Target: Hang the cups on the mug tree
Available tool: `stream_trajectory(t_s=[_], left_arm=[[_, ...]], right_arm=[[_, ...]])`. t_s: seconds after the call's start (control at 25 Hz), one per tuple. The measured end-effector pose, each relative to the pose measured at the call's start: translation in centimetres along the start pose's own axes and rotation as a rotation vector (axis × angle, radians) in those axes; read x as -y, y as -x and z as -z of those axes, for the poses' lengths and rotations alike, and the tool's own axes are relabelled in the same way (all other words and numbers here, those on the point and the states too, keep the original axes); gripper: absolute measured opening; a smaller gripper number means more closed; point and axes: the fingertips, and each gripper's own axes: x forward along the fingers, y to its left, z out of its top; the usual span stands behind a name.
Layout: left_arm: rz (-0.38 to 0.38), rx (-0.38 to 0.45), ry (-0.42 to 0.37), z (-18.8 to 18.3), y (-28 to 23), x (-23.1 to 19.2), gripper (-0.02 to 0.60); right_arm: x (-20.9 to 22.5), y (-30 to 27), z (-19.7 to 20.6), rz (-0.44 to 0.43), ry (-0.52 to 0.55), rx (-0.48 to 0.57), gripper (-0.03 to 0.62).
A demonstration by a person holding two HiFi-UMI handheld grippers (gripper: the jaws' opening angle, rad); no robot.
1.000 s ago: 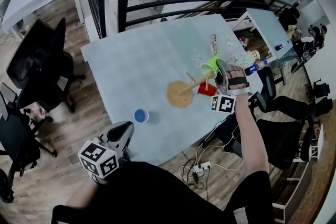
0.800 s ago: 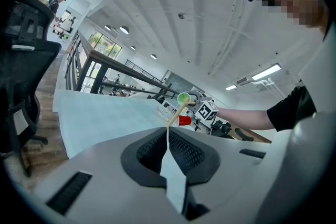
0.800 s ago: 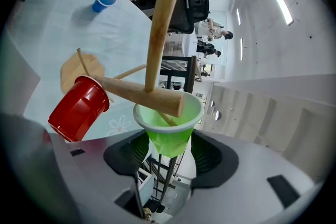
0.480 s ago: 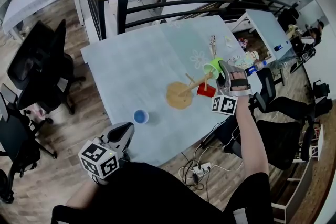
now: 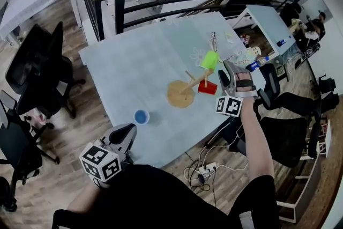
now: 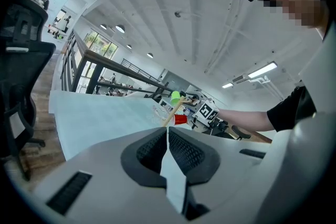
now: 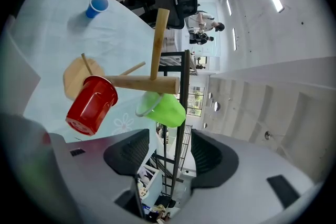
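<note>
Mug tree: a wooden mug tree with a round base is stood on the pale blue table, toward its right edge.
Green cup: the green cup is hung on a peg near the top of the tree.
Red cup: the red cup is hung lower on the same tree.
Blue cup: the blue cup is left upright on the table, well apart from the tree.
Right gripper: the right gripper is held just beside the green cup; its jaws are spread and nothing is clamped between them.
Left gripper: the left gripper is kept near the person's body, jaws pressed together and empty.
</note>
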Motion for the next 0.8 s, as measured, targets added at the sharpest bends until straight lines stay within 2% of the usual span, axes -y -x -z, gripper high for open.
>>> stream_trajectory(t_s=[0.32,0.48,0.64,0.8], left_arm=[[0.012,-0.003,-0.010,0.0,0.1,0.6,0.025],[0.019,-0.003,-0.008,-0.2,0.1,0.9,0.025],[0.034,0.001,0.009,-0.1,0.1,1.3,0.025],[0.035,0.004,0.002,-0.1,0.1,1.5,0.025]], right_arm=[[0.6,1.8,0.5,0.022,-0.024,-0.012,0.269],[2.2,3.2,0.3,0.058,-0.093,-0.016,0.268],[4.6,5.8,-1.0,0.120,-0.243,0.007,0.268],[5.4,9.4,-2.4,0.151,-0.565,0.045,0.268]])
